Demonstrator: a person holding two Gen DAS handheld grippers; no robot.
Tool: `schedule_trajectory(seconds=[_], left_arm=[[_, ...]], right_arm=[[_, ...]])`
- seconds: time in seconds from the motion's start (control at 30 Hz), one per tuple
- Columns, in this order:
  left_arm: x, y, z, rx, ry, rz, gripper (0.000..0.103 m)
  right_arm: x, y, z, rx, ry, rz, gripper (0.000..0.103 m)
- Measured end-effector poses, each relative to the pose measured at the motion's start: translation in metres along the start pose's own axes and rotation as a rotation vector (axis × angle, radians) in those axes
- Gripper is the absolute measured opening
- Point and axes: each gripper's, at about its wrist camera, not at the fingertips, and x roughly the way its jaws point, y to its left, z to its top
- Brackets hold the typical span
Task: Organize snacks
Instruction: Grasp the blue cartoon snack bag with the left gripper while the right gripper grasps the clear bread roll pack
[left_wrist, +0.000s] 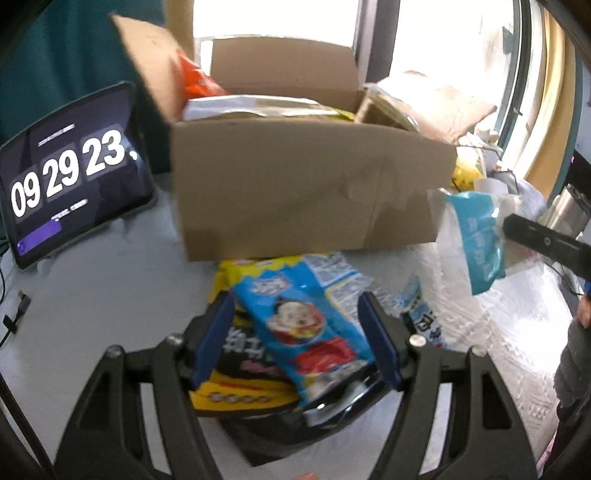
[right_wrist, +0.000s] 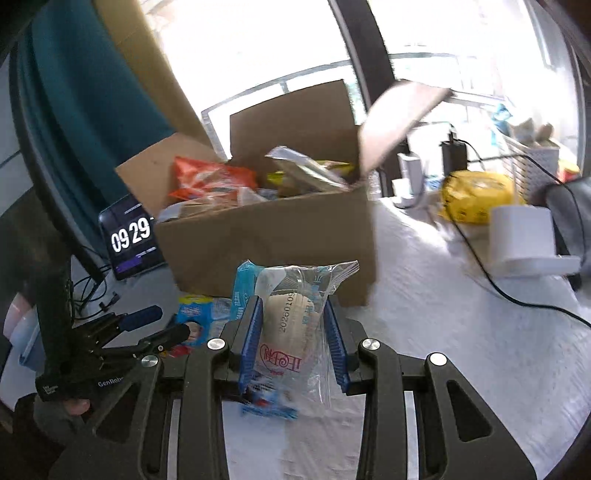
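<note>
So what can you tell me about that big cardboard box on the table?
The cardboard box is plain brown corrugated card, creased on its front wall, standing upright on the white table with all its flaps open. It is filled to the rim with snack packets, an orange bag among them. More packets lie against its front base, and a clock tablet stands beside it.

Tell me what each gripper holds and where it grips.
The right gripper pinches a clear-wrapped bun packet across its middle. The left gripper is open around the blue snack bag, holding nothing.
</note>
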Motion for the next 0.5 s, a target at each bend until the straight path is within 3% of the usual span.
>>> schedule_trajectory(seconds=[0.07,0.1,0.17,0.5], left_arm=[[0.007,-0.005,0.004,-0.016,0.015,-0.011,0.073],[0.011,-0.007,0.006,-0.022,0.028,-0.01,0.084],[0.019,-0.015,0.009,-0.02,0.054,-0.014,0.095],[0.052,-0.053,0.009,0.12,0.123,0.117,0.097]], right_arm=[[0.0,-0.007,-0.004,0.015,0.001,-0.002,0.036],[0.001,-0.014,-0.006,0.026,0.004,-0.002,0.036],[0.002,-0.022,-0.009,0.041,0.008,0.002,0.036],[0.011,-0.041,-0.016,0.082,0.007,0.049,0.035]])
